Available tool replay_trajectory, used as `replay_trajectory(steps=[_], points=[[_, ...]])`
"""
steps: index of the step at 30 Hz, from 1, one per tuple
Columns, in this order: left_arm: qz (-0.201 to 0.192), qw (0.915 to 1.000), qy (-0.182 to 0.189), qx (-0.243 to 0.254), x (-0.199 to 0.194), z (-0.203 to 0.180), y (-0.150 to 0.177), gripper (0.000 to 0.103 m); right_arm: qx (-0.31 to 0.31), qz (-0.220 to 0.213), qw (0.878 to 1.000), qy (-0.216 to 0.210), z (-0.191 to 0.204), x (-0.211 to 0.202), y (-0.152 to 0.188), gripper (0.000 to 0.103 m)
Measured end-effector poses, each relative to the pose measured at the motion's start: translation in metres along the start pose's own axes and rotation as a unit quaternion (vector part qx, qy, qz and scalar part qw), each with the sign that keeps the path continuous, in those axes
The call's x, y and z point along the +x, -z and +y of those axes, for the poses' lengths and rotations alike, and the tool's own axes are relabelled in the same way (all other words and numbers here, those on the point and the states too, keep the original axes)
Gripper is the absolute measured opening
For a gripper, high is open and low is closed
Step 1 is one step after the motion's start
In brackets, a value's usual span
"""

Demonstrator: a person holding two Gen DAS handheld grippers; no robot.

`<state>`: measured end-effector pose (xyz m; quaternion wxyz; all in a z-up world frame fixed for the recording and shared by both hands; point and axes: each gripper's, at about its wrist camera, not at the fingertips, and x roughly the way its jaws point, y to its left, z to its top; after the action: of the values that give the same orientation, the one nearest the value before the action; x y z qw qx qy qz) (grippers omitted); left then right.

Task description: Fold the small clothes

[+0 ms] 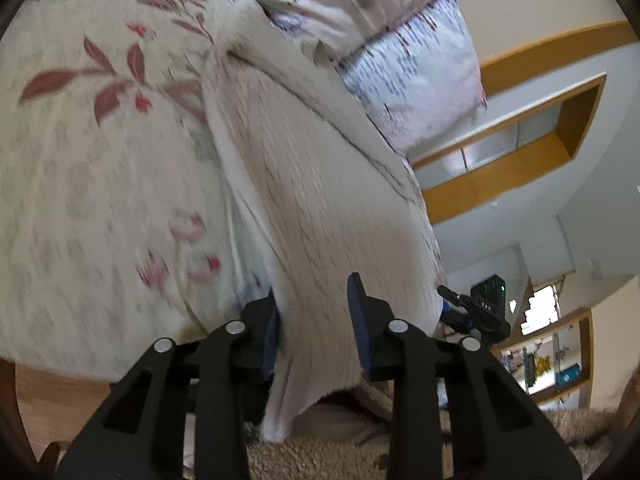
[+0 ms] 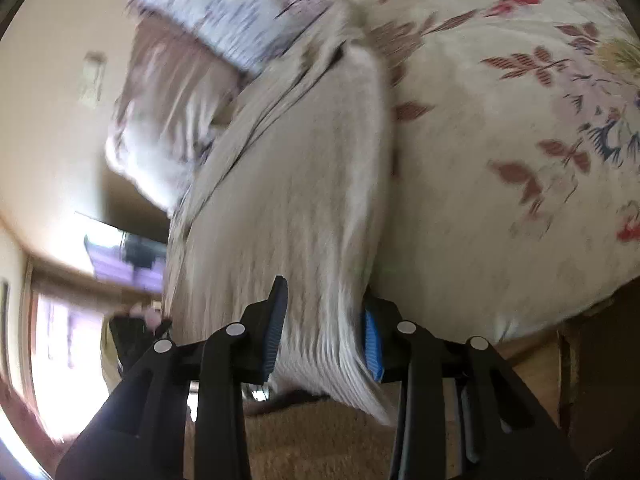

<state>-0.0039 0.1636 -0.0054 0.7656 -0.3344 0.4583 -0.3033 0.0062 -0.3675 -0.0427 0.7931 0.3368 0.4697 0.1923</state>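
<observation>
— Where's your garment?

— The ribbed white garment (image 1: 320,208) lies stretched over the floral bedspread (image 1: 100,160), its near hem overhanging the bed's edge, just short of the pillow (image 1: 420,80).

— And your tongs?

— Your left gripper (image 1: 316,320) pinches one hem corner; your right gripper (image 2: 324,332) clamps the other, cloth bunched between blue pads (image 2: 372,344).

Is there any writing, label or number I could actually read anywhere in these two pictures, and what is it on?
None can be read.
Black device beyond the white ribbed garment: small pale marks, too blurred to read.
Pillow: dark dashes, a printed pattern, not letters.
Shelf items: too small to tell.
</observation>
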Motion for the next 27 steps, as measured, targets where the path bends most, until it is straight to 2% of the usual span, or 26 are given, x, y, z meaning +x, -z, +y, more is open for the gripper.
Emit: replay_trajectory(steps=[5,8,9,10,11,12,16,20,23,27], points=[[0.035,0.9992,0.000,0.016,0.007,-0.007,0.018,0.024,-0.062,0.032,0.998,-0.004,0.019,0.002,0.018,0.032],[0.039,0.9991,-0.002,0.018,0.008,-0.008,0.020,0.021,-0.083,0.043,0.996,0.006,0.027,0.005,0.023,0.032],[0.040,0.9990,-0.003,0.019,0.008,-0.008,0.020,0.017,-0.091,0.043,0.995,0.009,0.029,0.005,0.024,0.031],[0.043,0.9988,-0.004,0.022,0.009,-0.007,0.019,0.014,-0.098,0.040,0.994,0.013,0.031,0.005,0.025,0.027],[0.044,0.9987,-0.007,0.025,0.009,-0.008,0.019,0.008,-0.106,0.035,0.994,0.020,0.033,0.004,0.026,0.014],[0.041,0.9987,-0.010,0.029,0.009,-0.009,0.018,0.007,-0.116,0.026,0.993,0.025,0.036,0.003,0.025,0.009],[0.008,0.9981,-0.018,0.058,0.002,-0.019,0.008,0.006,-0.161,-0.058,0.984,0.045,0.057,-0.013,0.019,0.008],[-0.040,0.9947,-0.045,0.083,-0.011,-0.028,-0.010,0.006,-0.203,-0.167,0.961,0.081,0.073,-0.034,0.010,0.008],[-0.078,0.9888,-0.075,0.103,-0.019,-0.037,-0.028,0.006,-0.209,-0.210,0.951,0.093,0.074,-0.038,0.002,0.008],[-0.114,0.9809,-0.103,0.120,-0.026,-0.045,-0.051,0.006,-0.214,-0.243,0.941,0.097,0.077,-0.034,-0.006,0.008]])
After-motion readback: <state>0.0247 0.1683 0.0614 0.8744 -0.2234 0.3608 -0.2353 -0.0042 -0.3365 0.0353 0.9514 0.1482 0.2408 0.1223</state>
